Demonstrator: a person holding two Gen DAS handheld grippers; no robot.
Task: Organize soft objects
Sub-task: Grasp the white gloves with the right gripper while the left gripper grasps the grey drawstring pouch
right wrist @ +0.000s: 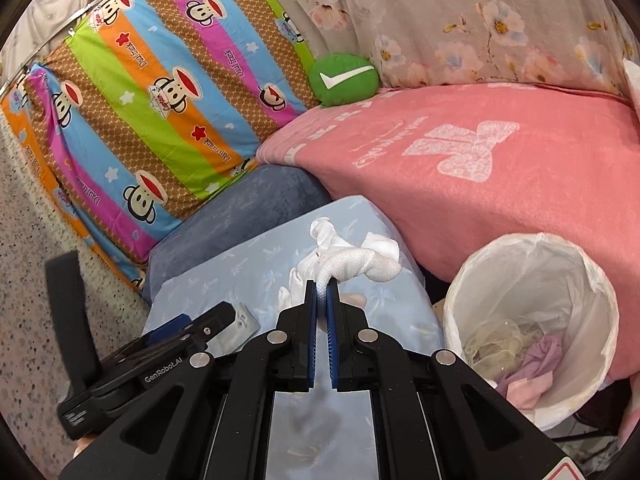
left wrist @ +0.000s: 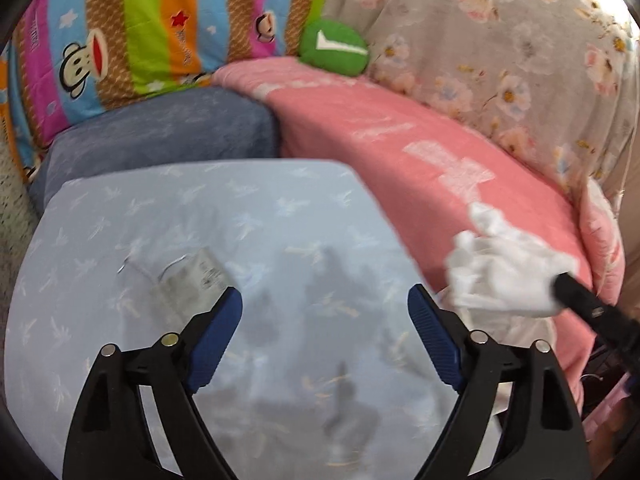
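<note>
Right gripper point(right wrist: 321, 292): clamped on a white cloth point(right wrist: 352, 258) above the blue pillow point(right wrist: 240, 272).
Left gripper point(left wrist: 325, 320): spread wide, empty.
Bin point(right wrist: 600, 292): beside the pillow.

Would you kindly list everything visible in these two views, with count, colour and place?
white cloth: one, white, clamped in the right hand-held gripper above the light blue pillow
light blue pillow: one, pale blue, nearest
dark blue cushion: one, behind the pillow
pink blanket: one, pink, right of the pillow
green cushion: one, green with white tick, at the back
striped monkey-print cover: one, multicoloured, left rear
floral cover: one, beige, right rear
bin: one, white liner, cloths inside, right
small packet: one, grey, on the pillow
left hand-held gripper: open
right hand-held gripper: shut
</note>
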